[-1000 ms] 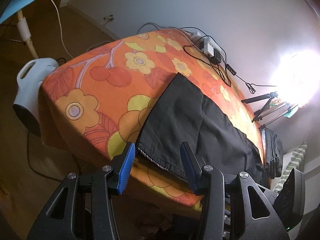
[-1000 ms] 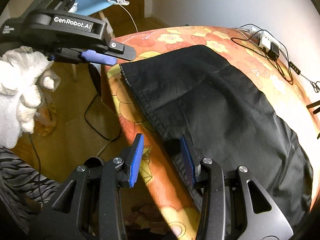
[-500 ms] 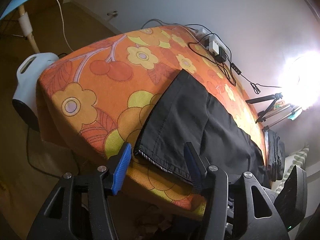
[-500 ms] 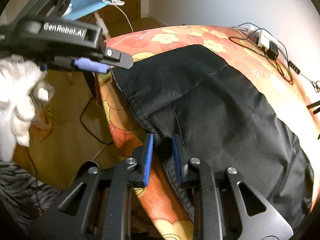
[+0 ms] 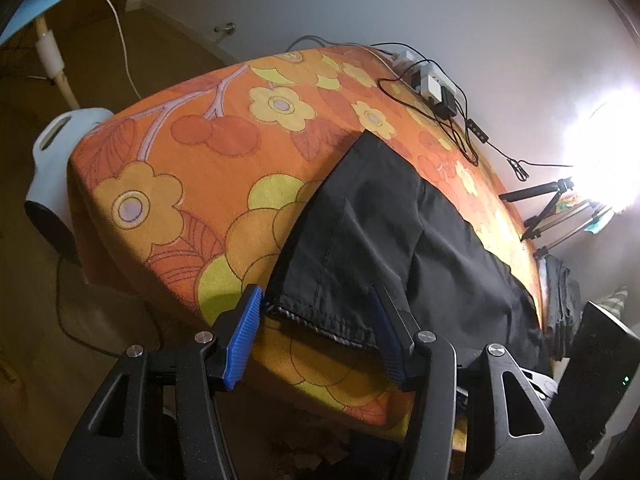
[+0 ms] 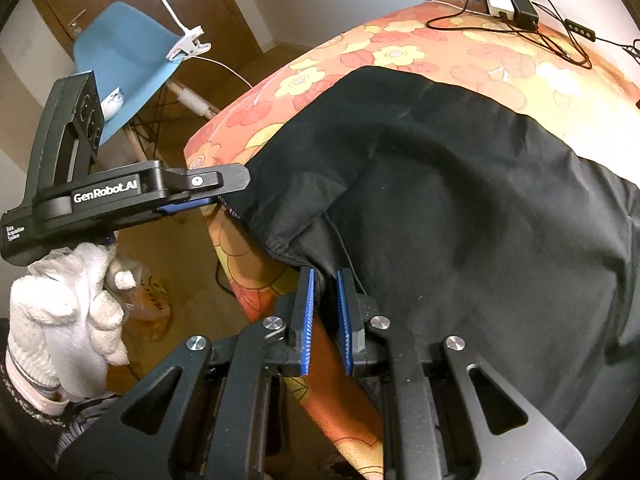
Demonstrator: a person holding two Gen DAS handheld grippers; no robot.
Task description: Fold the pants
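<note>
The pants (image 6: 460,216) ran off the right wrist view's right edge, glare (image 5: 604,160) whited out that wall, and the dark bundle (image 5: 562,300) beyond stayed unreadable.

An orange flowered cover (image 5: 208,184) lies over the surface ahead of the gripper. At its far edge, well beyond the gripper, sits a white power strip (image 5: 434,88) with black plugs and tangled black cables (image 5: 460,136). Off to the gripper's left stands a blue chair (image 6: 128,56) with a white clip (image 6: 188,42) on its edge and a white cord hanging from it. A white appliance (image 5: 56,160) rests on the wooden floor (image 5: 36,340) below. To the gripper's right, tripod legs (image 5: 548,208) stand beside a bright lamp (image 5: 604,152).
</note>
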